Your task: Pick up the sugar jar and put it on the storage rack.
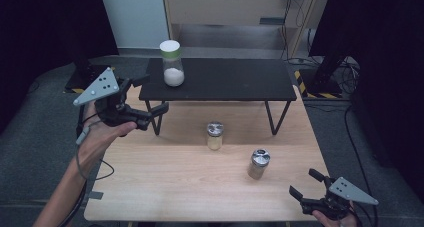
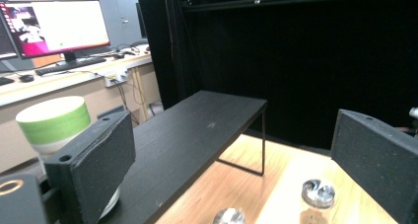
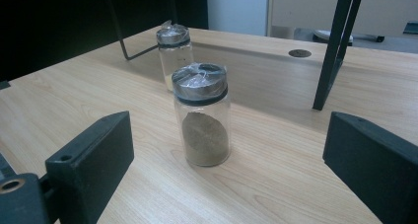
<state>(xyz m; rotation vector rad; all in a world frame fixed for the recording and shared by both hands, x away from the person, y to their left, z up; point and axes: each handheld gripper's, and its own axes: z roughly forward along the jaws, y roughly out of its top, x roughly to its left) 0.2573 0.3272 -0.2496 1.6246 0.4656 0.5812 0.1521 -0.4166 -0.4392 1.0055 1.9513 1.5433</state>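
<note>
On wooden table: glass jar (image 3: pixel 201 115), brown powder, foil-capped; left tongs (image 1: pixel 146 97), right tongs (image 1: pixel 306 184) agape.

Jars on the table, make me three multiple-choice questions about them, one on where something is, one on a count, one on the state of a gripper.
1. Where does the green-banded jar stand?
A. on the black shelf
B. on the wooden table
C. on the floor

2. How many metal-capped jars stand on the wooden table?
A. one
B. two
C. four

3. How is the right gripper?
A. shut on a jar
B. lying on the shelf
C. open, holding nothing

Answers:
1 A: the high view shows it on the shelf's left part.
2 B: the pale-filled jar and the brown-filled jar.
3 C: in the right gripper view its jaws stand wide apart, short of the brown-filled jar.
</note>
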